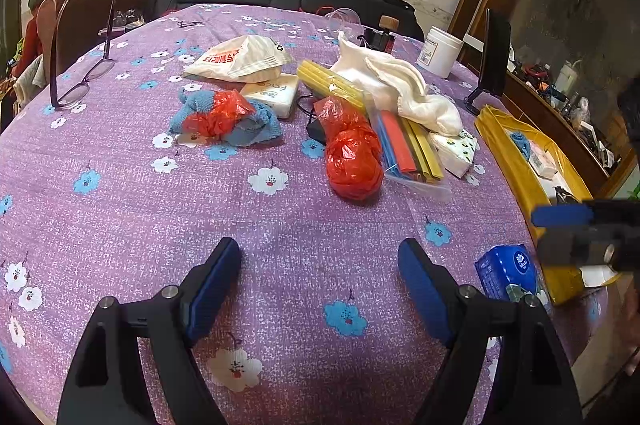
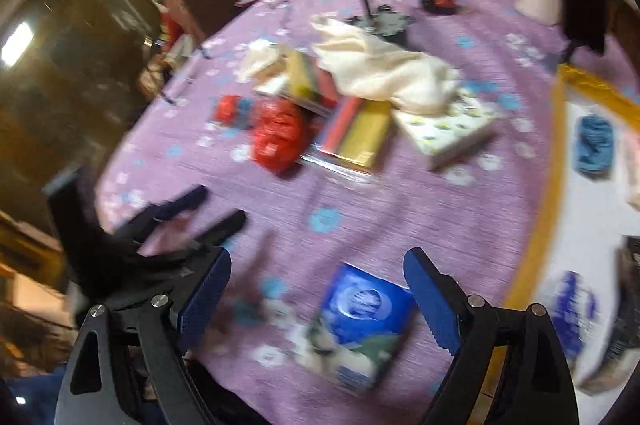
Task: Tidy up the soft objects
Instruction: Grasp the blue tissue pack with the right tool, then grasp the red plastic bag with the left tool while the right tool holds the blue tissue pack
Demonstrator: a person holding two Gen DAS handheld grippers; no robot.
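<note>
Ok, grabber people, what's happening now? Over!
Left gripper open, empty, above the tablecloth. Right gripper open over the blue tissue pack, not gripping. Nothing blocking.

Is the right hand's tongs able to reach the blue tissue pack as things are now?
Probably yes. The right tongs stand open just above the blue tissue pack, which lies alone on the purple cloth with nothing covering it.
</note>
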